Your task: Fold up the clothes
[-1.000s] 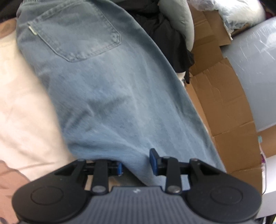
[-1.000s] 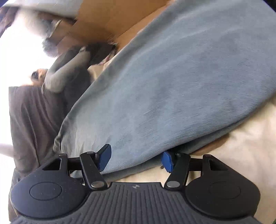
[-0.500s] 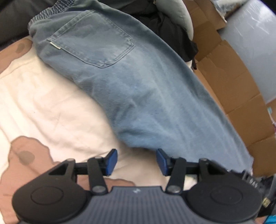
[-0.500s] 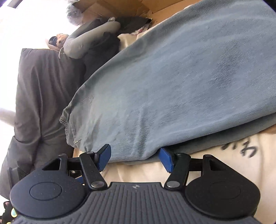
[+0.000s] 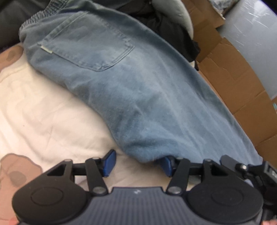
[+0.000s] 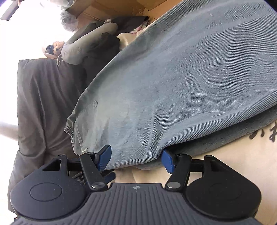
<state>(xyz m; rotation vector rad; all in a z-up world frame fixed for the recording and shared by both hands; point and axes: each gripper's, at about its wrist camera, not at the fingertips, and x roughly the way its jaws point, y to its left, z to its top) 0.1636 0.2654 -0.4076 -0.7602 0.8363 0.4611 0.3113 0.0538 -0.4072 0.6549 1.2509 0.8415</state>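
your left gripper (image 5: 137, 161) has its blue-padded jaws spread wide, gripping nothing; the folded edge of the jeans (image 5: 131, 90) reaches down between the pads, the right pad partly tucked under the denim, the left pad over bare sheet. your right gripper (image 6: 136, 158) is spread wide as well, and the folded edge of the jeans (image 6: 181, 83) lies between its pads; whether either pad presses the cloth, you cannot tell from this view.

the jeans are light blue denim, laid flat on a cream bed sheet (image 5: 43, 110), running from the far left of the bed, where the elastic waistband (image 5: 52, 10) sits, toward the near right edge. a back pocket (image 5: 88, 46) with a small pale tag faces up near the waistband end. the denim looks doubled, one layer over another, as the right wrist view shows a lower layer peeking out under the top one.

the sheet carries brown printed patches (image 5: 15, 174) at the near left corner, and dark printed characters (image 6: 264, 133) show just beside the denim in the right wrist view.

beyond the far edge of the bed lie dark clothes (image 5: 173, 29) and a grey cushion (image 5: 174, 12). flattened cardboard (image 5: 242, 83) runs along the right edge of the bed. a dark grey garment (image 6: 43, 103) lies beside the waistband in the right wrist view.
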